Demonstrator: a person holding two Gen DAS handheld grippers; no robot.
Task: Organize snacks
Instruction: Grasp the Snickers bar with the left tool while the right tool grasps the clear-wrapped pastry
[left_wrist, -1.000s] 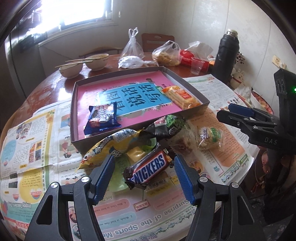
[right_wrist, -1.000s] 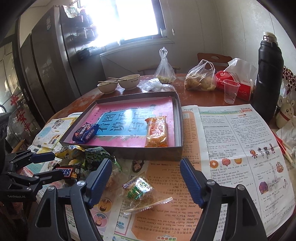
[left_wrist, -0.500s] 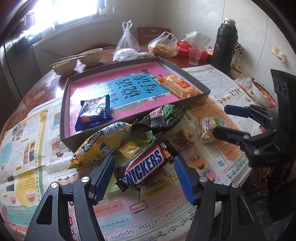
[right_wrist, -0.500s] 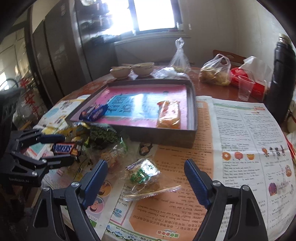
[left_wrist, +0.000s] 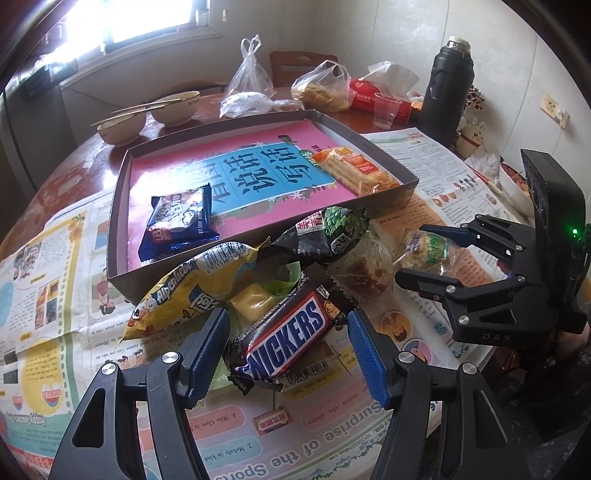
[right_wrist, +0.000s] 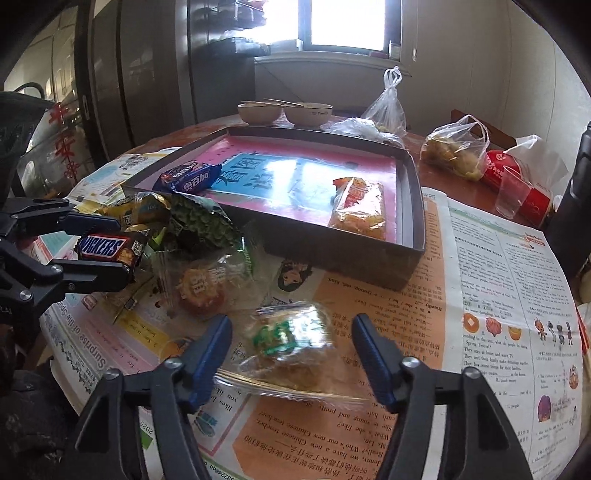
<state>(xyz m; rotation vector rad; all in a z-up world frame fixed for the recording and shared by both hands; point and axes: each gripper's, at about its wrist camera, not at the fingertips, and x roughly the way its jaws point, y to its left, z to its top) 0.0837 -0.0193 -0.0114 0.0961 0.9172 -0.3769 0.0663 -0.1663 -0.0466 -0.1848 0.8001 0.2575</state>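
Newspaper covers the counter (right_wrist: 498, 295); right gripper (right_wrist: 291, 350) is closing, fingers seemingly not yet touching the pastry (right_wrist: 291, 343). Left gripper (left_wrist: 288, 347) brackets the Snickers (left_wrist: 288, 339), unclenched. Squeeze gently.

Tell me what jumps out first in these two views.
The Snickers bar sits between the left gripper jaws, which stand apart from it, atop a snack heap before the shallow box with its pink-and-blue sheet. The right gripper jaws are closing around a clear-wrapped pastry on the newspaper.

Snack pile (left_wrist: 280, 273) blocks box (left_wrist: 122, 206) near wall.
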